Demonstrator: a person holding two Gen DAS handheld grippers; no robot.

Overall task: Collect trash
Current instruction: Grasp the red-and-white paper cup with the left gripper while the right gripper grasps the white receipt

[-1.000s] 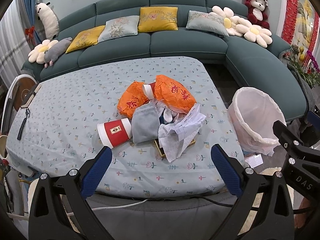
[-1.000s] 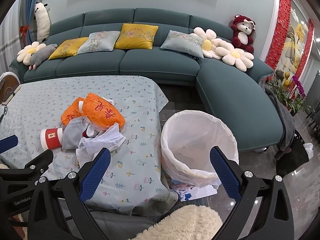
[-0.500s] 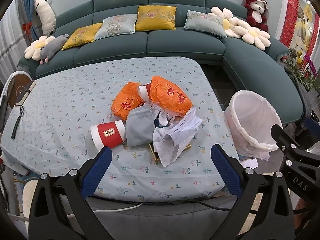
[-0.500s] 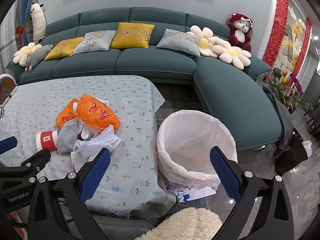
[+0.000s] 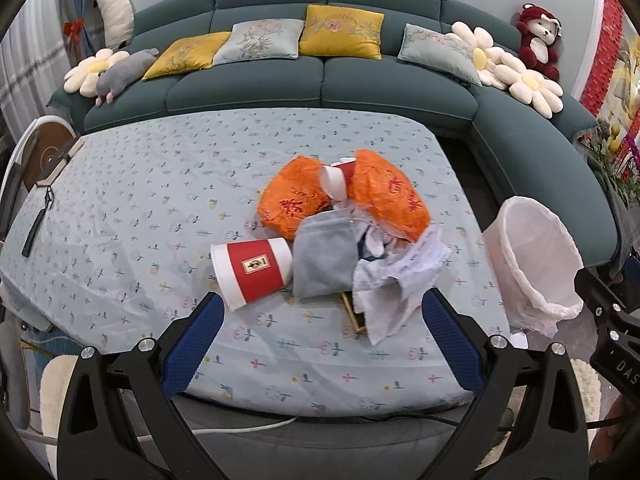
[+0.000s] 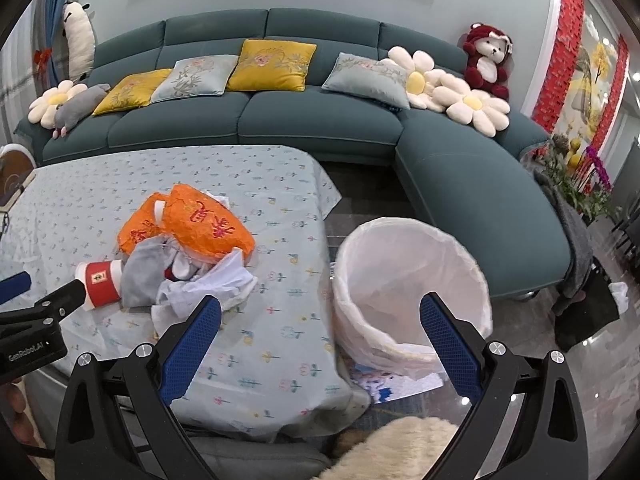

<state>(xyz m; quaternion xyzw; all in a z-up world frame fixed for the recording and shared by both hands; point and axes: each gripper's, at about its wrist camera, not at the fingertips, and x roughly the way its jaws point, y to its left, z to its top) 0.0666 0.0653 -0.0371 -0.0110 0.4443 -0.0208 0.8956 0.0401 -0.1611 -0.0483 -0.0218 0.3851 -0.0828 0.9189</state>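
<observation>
— What's nearest?

— The left gripper (image 5: 320,340) is hanging over the near edge of the counter (image 5: 120,220), its blue fingers (image 5: 192,344) standing wide apart and holding nothing. The right gripper (image 6: 320,340) is spread just as wide, also empty, straddling the counter's right edge and the bin (image 6: 404,292).

— And the trash?

— It's lying in one heap near the middle of the counter, just ahead of the left gripper. A red-and-white cup (image 5: 254,266) is lying on its side at the left of the heap, touching a grey pouch (image 5: 326,256). Crumpled white paper (image 5: 396,280) is sprawling to the right of the pouch. Behind them two orange bags (image 5: 386,192) are sitting side by side — a second cup (image 5: 334,182) is poking up between them.

— Where's the bin?

— It's standing on the floor just beside the counter's right edge, lined with a white bag and tilted slightly.

— Farther back?

— A teal sofa (image 5: 320,92) is curving round behind the counter, carrying yellow and grey cushions (image 5: 340,32), flower pillows and a red plush bear (image 5: 538,40).
</observation>
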